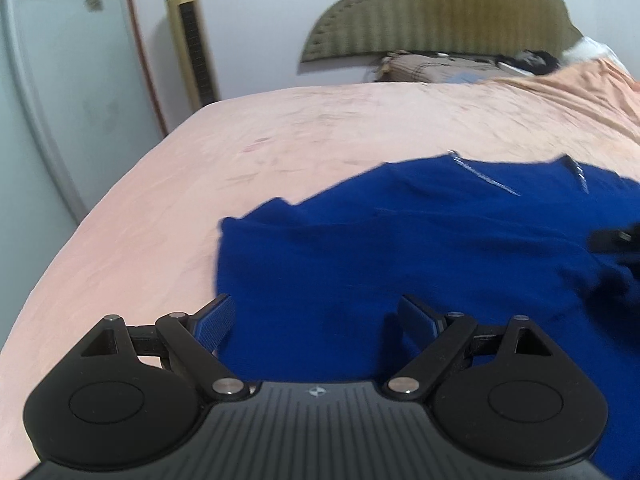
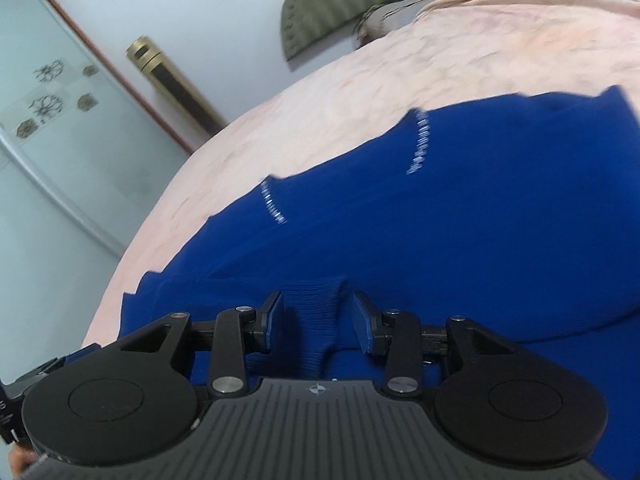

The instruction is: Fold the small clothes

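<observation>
A royal-blue knit garment (image 1: pixel 400 248) (image 2: pixel 440 220) with short silver stitch lines lies spread on the pink bed sheet (image 1: pixel 280 140) (image 2: pixel 360 80). My left gripper (image 1: pixel 316 304) hovers wide open over the garment's near left edge, with nothing pressed between its pads. My right gripper (image 2: pixel 317 298) stands half closed around a raised ribbed fold of the garment's hem (image 2: pixel 320 320). Thin gaps show between that fold and both pads. In the left wrist view, the dark, blurred tip of the right gripper (image 1: pixel 616 236) enters at the right edge.
An olive padded headboard (image 1: pixel 440 12) and a checked pillow (image 1: pixel 440 66) sit at the far end of the bed, with an orange blanket (image 1: pixel 580 80) at the far right. A gold tower fan (image 1: pixel 192 40) and a frosted wardrobe door (image 1: pixel 60 80) stand left of the bed.
</observation>
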`<state>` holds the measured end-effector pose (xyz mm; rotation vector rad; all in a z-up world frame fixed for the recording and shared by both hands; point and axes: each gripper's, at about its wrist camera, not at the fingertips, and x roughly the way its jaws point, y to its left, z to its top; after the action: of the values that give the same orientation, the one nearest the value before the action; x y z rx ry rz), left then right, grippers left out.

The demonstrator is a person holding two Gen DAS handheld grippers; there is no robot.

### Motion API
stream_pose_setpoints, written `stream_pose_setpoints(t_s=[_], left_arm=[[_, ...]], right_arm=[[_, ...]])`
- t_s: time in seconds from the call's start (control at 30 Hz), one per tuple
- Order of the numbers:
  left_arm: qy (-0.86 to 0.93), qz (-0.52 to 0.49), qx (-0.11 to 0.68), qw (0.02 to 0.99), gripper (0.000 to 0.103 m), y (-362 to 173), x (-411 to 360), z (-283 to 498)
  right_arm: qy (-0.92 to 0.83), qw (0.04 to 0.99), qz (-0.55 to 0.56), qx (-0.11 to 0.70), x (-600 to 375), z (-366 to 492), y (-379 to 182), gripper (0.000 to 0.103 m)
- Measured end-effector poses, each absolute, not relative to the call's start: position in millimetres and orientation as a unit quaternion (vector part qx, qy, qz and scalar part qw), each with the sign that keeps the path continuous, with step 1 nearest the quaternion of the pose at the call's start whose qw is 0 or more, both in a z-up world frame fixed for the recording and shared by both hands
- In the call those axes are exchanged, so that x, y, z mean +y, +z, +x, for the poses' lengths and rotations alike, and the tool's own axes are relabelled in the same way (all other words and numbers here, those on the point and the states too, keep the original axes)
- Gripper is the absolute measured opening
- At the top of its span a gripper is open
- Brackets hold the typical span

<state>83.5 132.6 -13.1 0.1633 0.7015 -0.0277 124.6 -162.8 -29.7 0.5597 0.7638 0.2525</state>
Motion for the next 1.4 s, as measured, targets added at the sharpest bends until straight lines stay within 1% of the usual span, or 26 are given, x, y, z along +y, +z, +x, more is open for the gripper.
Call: stream_pose_setpoints(t_s=[0.03, 0.07, 0.17, 0.33, 0.43, 0.53, 0.67, 0.83, 0.93, 1.1, 1.4], left_arm=[[-0.02, 0.085, 0.342, 0.936, 0.09, -12.5, 127.8, 81.0], [-0.027, 0.088, 0.34, 0.936, 0.09, -11.7, 124.1, 78.3], [-0.063, 0.109, 0.32, 0.939, 0.09, -9.0, 110.7, 68.7], [-0.096, 0.15, 0.282, 0.943, 0.09, -13.3, 91.0, 60.7], [-0.078, 0.172, 0.279, 0.942, 0.09, -20.7, 84.0, 70.8], [-0.039, 0.175, 0.281, 0.943, 0.09, -24.0, 85.4, 89.9], [-0.004, 0.153, 0.29, 0.945, 0.09, -22.2, 95.7, 112.9], [-0.002, 0.121, 0.303, 0.945, 0.09, -16.7, 112.6, 118.2], [0.0, 0.121, 0.304, 0.945, 0.09, -15.8, 118.2, 116.7], [0.002, 0.108, 0.313, 0.944, 0.09, -13.6, 122.9, 119.2], [0.005, 0.088, 0.329, 0.94, 0.09, -13.3, 125.8, 116.4]], right_arm=[[0.125, 0.885, 0.259, 0.367, -157.5, 126.6, -29.3, 0.034], [0.127, 0.886, 0.247, 0.371, -155.1, 128.4, -26.2, 0.01], [0.138, 0.895, 0.217, 0.363, -146.5, 133.5, 1.4, 0.009], [0.166, 0.927, 0.155, 0.298, -129.8, 152.0, 80.8, 0.009], [0.172, 0.941, 0.118, 0.267, -116.3, 158.8, 120.0, 0.008], [0.169, 0.949, 0.108, 0.245, -116.6, 158.6, 142.8, 0.008], [0.153, 0.955, 0.111, 0.23, -130.8, 154.8, 158.2, 0.008], [0.11, 0.956, 0.14, 0.233, -169.8, 153.9, 149.2, 0.008], [0.077, 0.953, 0.162, 0.243, -200.7, 147.6, 135.4, 0.009], [0.027, 0.944, 0.202, 0.261, -249.4, 135.6, 108.0, 0.009], [-0.063, 0.924, 0.21, 0.313, -297.6, 140.7, 47.1, 0.009]])
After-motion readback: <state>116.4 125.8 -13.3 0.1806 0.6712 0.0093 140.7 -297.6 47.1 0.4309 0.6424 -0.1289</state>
